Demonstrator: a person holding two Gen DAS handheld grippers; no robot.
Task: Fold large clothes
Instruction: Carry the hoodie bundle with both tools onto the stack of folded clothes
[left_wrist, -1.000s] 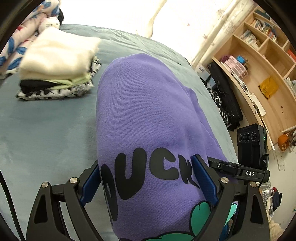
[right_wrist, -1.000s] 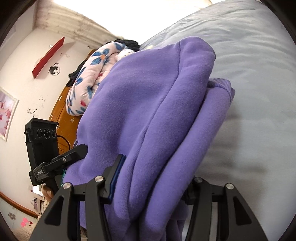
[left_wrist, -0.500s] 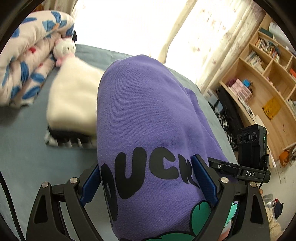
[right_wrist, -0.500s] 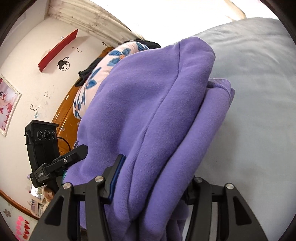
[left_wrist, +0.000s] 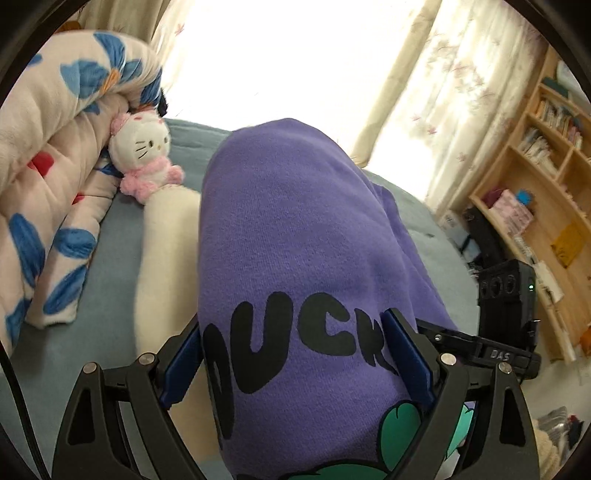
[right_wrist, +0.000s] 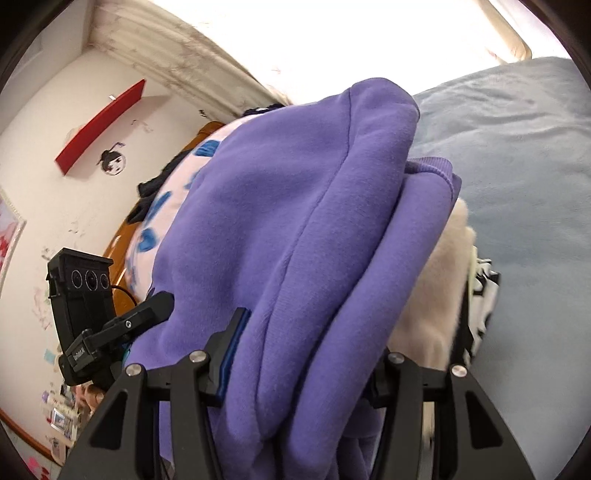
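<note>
While clamped in both the left gripper (left_wrist: 295, 373) and right gripper (right_wrist: 303, 362) above the white stack (left_wrist: 166, 258), carrying the folded purple sweatshirt (left_wrist: 295, 258); next, lowering squarely onto it, then opening.

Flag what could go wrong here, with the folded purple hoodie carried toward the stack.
1. The purple hoodie bulges far beyond the left gripper and right gripper; loose layers may unfold.
2. It hides the cream garment below, so placement could land off-centre.
3. The plush toy sits close and may get knocked.

Grey-blue bed (left_wrist: 110, 236) with floral quilt (left_wrist: 48, 177)
</note>
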